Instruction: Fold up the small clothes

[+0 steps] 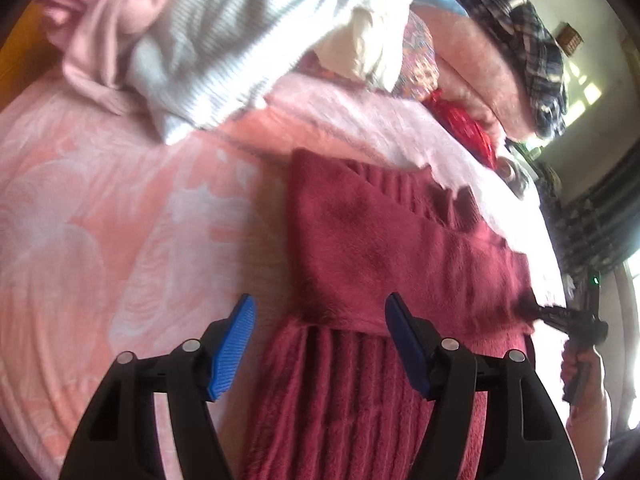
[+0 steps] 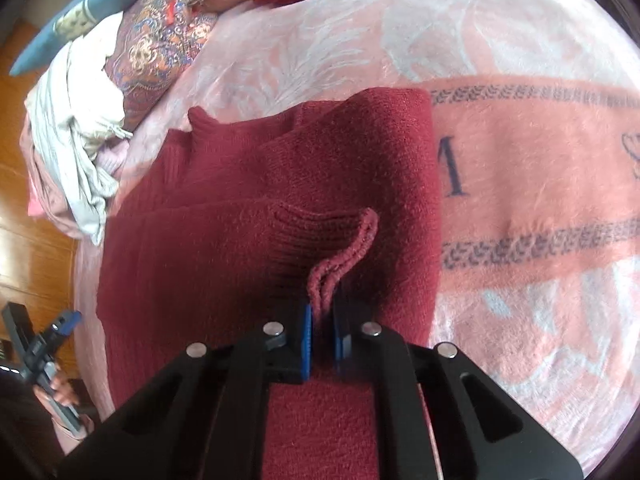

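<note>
Your left gripper (image 1: 320,344) hangs above the bed with its blue pads (image 1: 234,350) spread wide and nothing pressed between them; no cloth touches either pad. Directly beyond and beneath its fingers lies the dark red knitted sweater (image 1: 384,240), spread on the pink patterned blanket (image 1: 100,220), with a folded layer running across ahead of the fingertips and the ribbed part nearer the gripper body. To the left of the gripper the blanket is bare. Farther ahead and to the left sits a heap of other clothes: a pale pink garment (image 1: 104,32) and a white striped one (image 1: 224,40). Ahead to the right lie a cream cloth (image 1: 360,52), a red shiny bag (image 1: 464,124) and a dark plaid garment (image 1: 520,36) on top of a pink bundle.

At the far right of the left wrist view, your right gripper (image 1: 536,308) meets the sweater's edge. Seen from its own camera, that right gripper (image 2: 322,328) is closed on a raised ribbed edge of the sweater (image 2: 280,184), a doubled strip of knit standing up between its pads (image 2: 306,332). The rest of the sweater lies flat ahead and to the left of those fingers. To the right of them the blanket (image 2: 540,160) shows a darker pink band. Far to the left, low down, a hand (image 2: 60,392) grips the left gripper's handle
</note>
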The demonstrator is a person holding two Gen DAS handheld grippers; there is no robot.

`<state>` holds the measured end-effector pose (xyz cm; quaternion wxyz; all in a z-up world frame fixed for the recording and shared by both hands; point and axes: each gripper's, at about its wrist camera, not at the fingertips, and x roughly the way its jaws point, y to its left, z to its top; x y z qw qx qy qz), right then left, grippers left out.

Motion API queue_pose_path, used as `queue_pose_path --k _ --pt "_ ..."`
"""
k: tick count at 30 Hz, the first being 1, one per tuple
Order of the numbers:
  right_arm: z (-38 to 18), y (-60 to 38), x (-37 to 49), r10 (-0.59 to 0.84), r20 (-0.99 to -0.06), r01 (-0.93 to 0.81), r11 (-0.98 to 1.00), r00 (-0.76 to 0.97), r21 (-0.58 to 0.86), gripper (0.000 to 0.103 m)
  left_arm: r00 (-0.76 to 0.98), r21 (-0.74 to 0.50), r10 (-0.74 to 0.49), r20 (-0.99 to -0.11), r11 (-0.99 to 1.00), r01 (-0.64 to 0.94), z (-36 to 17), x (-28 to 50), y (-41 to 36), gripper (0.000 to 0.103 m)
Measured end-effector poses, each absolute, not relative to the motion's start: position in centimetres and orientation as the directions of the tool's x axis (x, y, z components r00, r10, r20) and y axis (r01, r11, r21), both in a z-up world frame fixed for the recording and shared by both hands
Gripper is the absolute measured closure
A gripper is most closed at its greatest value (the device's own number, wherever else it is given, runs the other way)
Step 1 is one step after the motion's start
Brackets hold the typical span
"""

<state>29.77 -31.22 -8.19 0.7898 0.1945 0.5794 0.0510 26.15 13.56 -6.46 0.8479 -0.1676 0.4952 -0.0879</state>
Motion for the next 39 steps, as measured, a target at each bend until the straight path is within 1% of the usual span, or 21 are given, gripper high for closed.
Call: queue_pose_path --k 2,4,8,11,13,14,15,16,17,20,22,24,27,29,30,31,32,33,35,38,39 --pt "-8.1 -31.0 29.8 0.287 -0.903 0.143 0.927 0.32 0.345 0.09 0.5 -0.332 -0.276 -0.821 0.943 -0.024 -6.6 26.9 13.2 0.035" --pt "-8.5 -31.1 29.9 0.295 -0.903 0.154 0.922 0.312 0.354 0.076 0.487 -0.312 -0.264 -0.832 0.95 -0.018 -7.4 28.4 12.3 0.033" --pt "-9.1 -30.9 30.1 0.318 -0.896 0.147 0.915 0.31 0.375 0.074 0.454 -0.223 -0.18 -0.873 0.974 -0.042 -9.5 32.0 10.9 0.026" --pt "-9.0 -30.9 30.3 0.344 -0.88 0.137 0.904 0.326 0.405 0.075 0.425 -0.24 -0.195 -0.884 0.969 -0.055 -11.0 33.7 10.7 0.027" --pt "-9.1 -30.6 30.5 0.338 -0.882 0.123 0.91 0.329 0.395 0.081 0.4 -0.284 -0.245 -0.883 0.958 -0.042 -11.7 34.2 10.4 0.046" --pt "-9.1 -30.5 30.6 0.333 -0.883 0.118 0.914 0.33 0.389 0.084 0.384 -0.299 -0.263 -0.885 0.953 -0.036 -12.2 34.3 10.1 0.067" --pt "-9.0 -30.4 30.6 0.336 -0.88 0.116 0.912 0.335 0.392 0.087 0.398 -0.283 -0.242 -0.885 0.958 -0.046 -12.2 34.2 10.0 0.081" --pt "-8.8 -30.4 30.6 0.356 -0.869 0.11 0.904 0.343 0.413 0.089 0.413 -0.274 -0.23 -0.881 0.96 -0.05 -12.1 34.1 10.1 0.09" --pt "-8.6 -30.4 30.5 0.375 -0.858 0.098 0.896 0.35 0.432 0.09 0.425 -0.283 -0.233 -0.875 0.957 -0.058 -11.8 34.0 10.3 0.093" --pt "-7.7 -30.3 30.6 0.429 -0.823 0.055 0.875 0.373 0.481 0.096 0.504 -0.32 -0.227 -0.833 0.941 -0.105 -9.9 33.0 12.5 0.094" --pt "-8.3 -30.2 30.8 0.436 -0.826 0.074 0.868 0.356 0.49 0.096 0.52 -0.33 -0.221 -0.825 0.936 -0.126 -9.7 32.7 13.8 0.094" --pt "-9.5 -30.0 31.1 0.399 -0.854 0.102 0.885 0.333 0.454 0.096 0.494 -0.339 -0.229 -0.839 0.93 -0.143 -10.8 32.8 14.3 0.094" --pt "-10.2 -29.7 31.3 0.377 -0.862 0.088 0.9 0.338 0.427 0.096 0.456 -0.251 -0.173 -0.873 0.961 -0.115 -13.4 33.2 12.8 0.092" --pt "-9.8 -29.7 31.2 0.388 -0.861 0.075 0.898 0.329 0.433 0.091 0.471 -0.212 -0.145 -0.87 0.973 -0.092 -13.3 33.0 12.2 0.088" --pt "-9.5 -29.9 31.0 0.386 -0.86 0.073 0.899 0.334 0.432 0.083 0.474 -0.198 -0.134 -0.87 0.977 -0.086 -13.0 32.9 12.0 0.082" --pt "-9.1 -30.1 30.7 0.381 -0.858 0.071 0.901 0.344 0.428 0.072 0.481 -0.185 -0.127 -0.868 0.98 -0.076 -12.5 32.7 12.0 0.08" --pt "-8.8 -30.2 30.5 0.381 -0.858 0.067 0.902 0.346 0.427 0.065 0.494 -0.186 -0.126 -0.86 0.98 -0.073 -11.8 32.4 12.0 0.071" --pt "-8.6 -30.3 30.5 0.382 -0.857 0.068 0.901 0.346 0.429 0.06 0.519 -0.195 -0.132 -0.844 0.978 -0.068 -10.8 32.1 12.3 0.058" --pt "-8.4 -30.6 30.8 0.387 -0.85 0.083 0.893 0.357 0.442 0.06 0.557 -0.182 -0.116 -0.822 0.981 -0.064 -9.5 32.6 12.3 0.044" --pt "-9.0 -30.9 31.7 0.393 -0.851 0.112 0.884 0.347 0.454 0.06 0.511 -0.183 -0.139 -0.848 0.982 -0.037 -9.7 35.3 11.5 0.037" --pt "-9.5 -31.0 32.0 0.401 -0.853 0.121 0.879 0.335 0.461 0.061 0.489 -0.171 -0.125 -0.863 0.984 -0.05 -10.3 36.3 11.2 0.037"
